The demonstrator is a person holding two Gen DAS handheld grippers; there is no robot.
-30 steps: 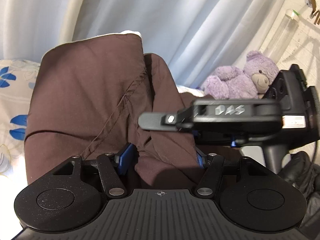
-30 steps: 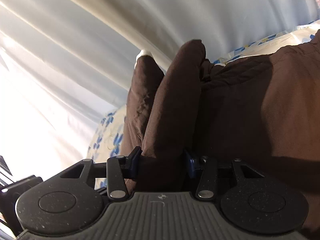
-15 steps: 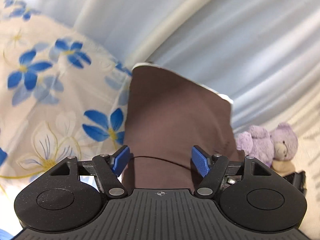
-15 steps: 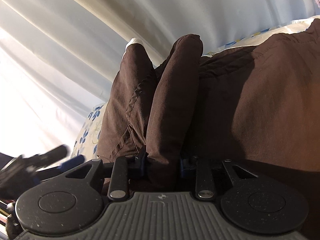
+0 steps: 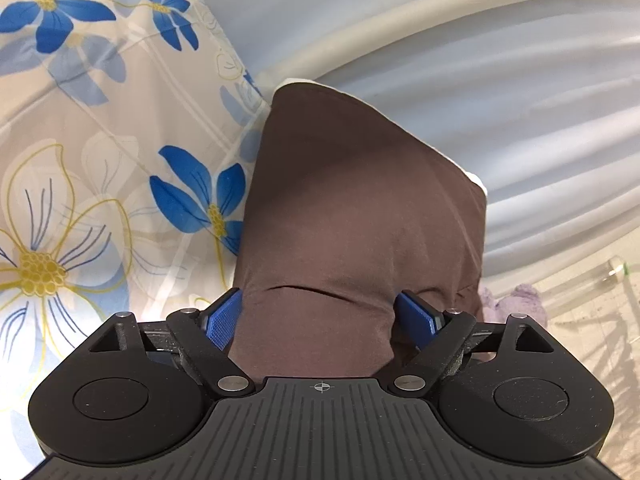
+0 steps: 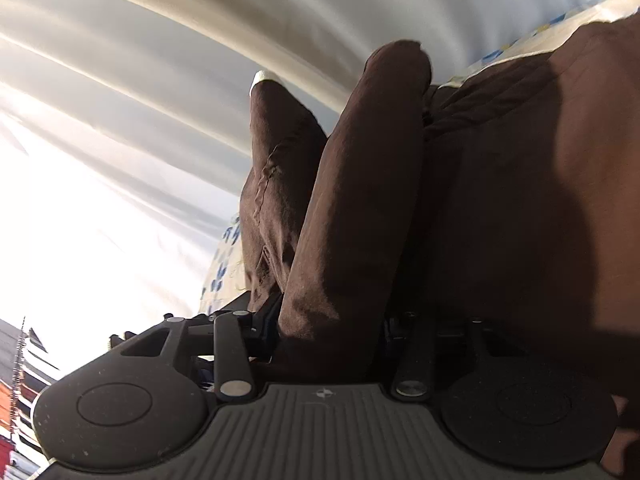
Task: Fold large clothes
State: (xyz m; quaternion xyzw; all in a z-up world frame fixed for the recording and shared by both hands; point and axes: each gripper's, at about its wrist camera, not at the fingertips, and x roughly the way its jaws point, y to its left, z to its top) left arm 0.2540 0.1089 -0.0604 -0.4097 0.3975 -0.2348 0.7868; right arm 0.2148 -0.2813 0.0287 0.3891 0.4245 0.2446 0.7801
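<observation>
A large dark brown garment lies on a flowered bedsheet. In the left wrist view my left gripper has its blue pads wide apart, with a fold of the brown cloth lying between them, not pinched. In the right wrist view my right gripper is shut on a thick bunched fold of the same garment, which rises away from the jaws. More brown cloth fills the right side of that view.
Pale blue-grey curtains hang behind the bed in both views. A purple plush toy sits at the right edge of the left view. Bright window light washes out the left of the right view.
My left gripper has opened and let go of the cloth, and its view has swung from the plush toy side toward the flowered sheet. My right gripper keeps its grip and has shifted slightly.
</observation>
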